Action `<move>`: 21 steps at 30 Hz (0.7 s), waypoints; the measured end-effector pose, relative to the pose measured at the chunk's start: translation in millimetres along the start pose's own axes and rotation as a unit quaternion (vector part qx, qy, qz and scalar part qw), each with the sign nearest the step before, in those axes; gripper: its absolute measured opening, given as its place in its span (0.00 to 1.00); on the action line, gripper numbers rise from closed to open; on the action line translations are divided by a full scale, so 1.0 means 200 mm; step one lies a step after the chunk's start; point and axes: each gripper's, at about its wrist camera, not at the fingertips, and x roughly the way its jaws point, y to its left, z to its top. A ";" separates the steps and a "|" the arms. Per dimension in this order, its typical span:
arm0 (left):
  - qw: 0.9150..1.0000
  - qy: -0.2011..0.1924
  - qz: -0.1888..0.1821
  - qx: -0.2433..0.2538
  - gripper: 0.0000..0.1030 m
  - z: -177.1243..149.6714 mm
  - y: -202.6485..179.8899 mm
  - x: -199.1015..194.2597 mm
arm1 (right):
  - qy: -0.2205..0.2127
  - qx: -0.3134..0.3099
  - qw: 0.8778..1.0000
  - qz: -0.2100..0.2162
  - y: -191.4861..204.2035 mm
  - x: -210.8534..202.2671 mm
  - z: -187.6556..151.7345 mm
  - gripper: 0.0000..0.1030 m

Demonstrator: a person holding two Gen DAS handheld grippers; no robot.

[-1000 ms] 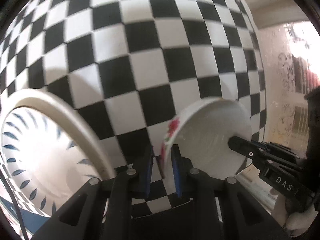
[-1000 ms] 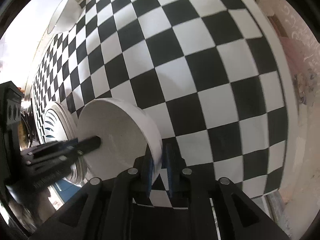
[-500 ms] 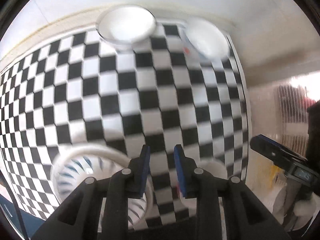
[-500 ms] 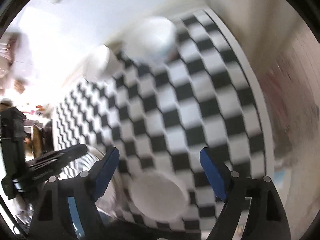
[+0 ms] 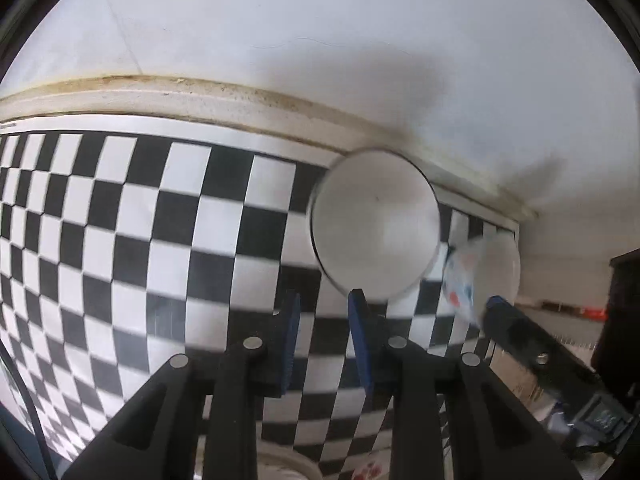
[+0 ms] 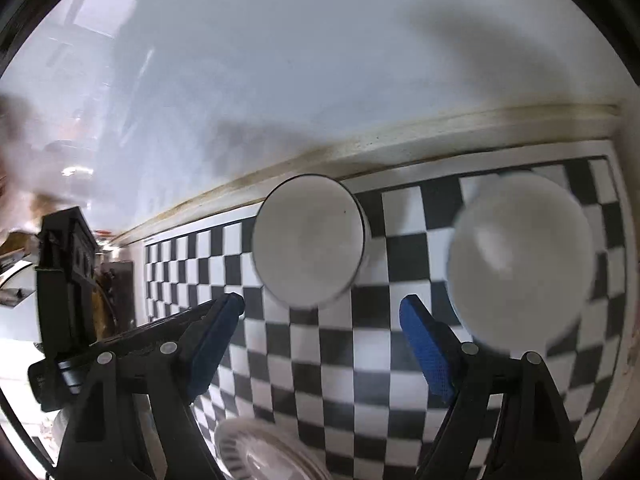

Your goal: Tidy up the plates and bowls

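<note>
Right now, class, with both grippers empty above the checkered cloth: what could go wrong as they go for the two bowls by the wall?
1. The white bowl and the patterned bowl sit close together, so the wide-open right gripper might knock one while taking the other.
2. Both bowls stand near the wall edge; a push could jam them against it.
3. The left gripper, with only a narrow gap between its jaws, may bump a rim.

A black and white checked counter [image 5: 120, 240] meets a plain white wall [image 5: 320, 40], with a dirty cream strip [image 6: 440, 128] along its back edge
</note>
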 end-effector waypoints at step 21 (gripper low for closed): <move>0.998 0.026 0.033 0.055 0.21 0.26 -0.04 0.28 | 0.057 0.035 0.996 -0.066 -0.09 0.41 0.21 0.18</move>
